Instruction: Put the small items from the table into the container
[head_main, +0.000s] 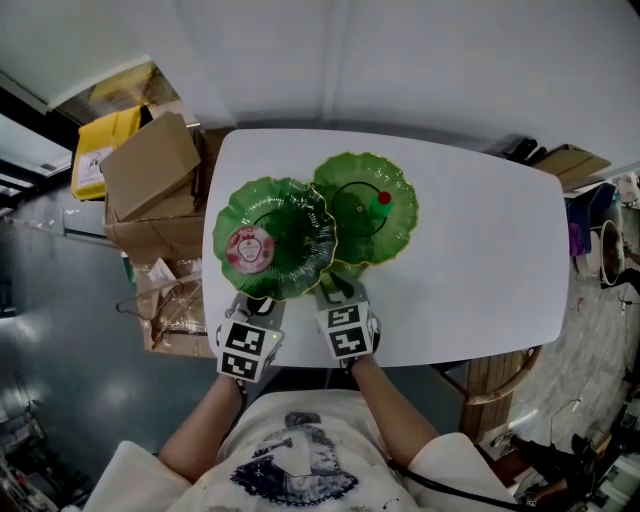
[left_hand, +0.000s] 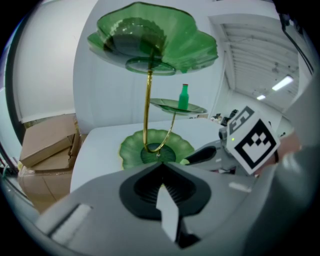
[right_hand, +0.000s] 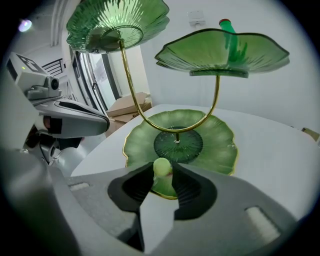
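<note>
A green three-tier dish stand (head_main: 300, 215) on gold stems stands on the white table (head_main: 480, 250). Its upper left plate (head_main: 290, 255) carries a round pink-and-white item (head_main: 250, 247). A small green bottle with a red cap (head_main: 380, 205) stands on the right plate (right_hand: 220, 50). My right gripper (right_hand: 162, 172) is shut on a small pale green ball (right_hand: 162, 166) over the near rim of the bottom plate (right_hand: 210, 145). My left gripper (left_hand: 159, 167) is shut and holds nothing, just short of the bottom plate (left_hand: 132, 150), left of the right gripper (left_hand: 252, 142).
Cardboard boxes (head_main: 150, 170) and a yellow bag (head_main: 100, 145) crowd the floor left of the table. Wooden furniture (head_main: 500, 385) stands at the table's near right corner. The person's arms reach in over the near edge.
</note>
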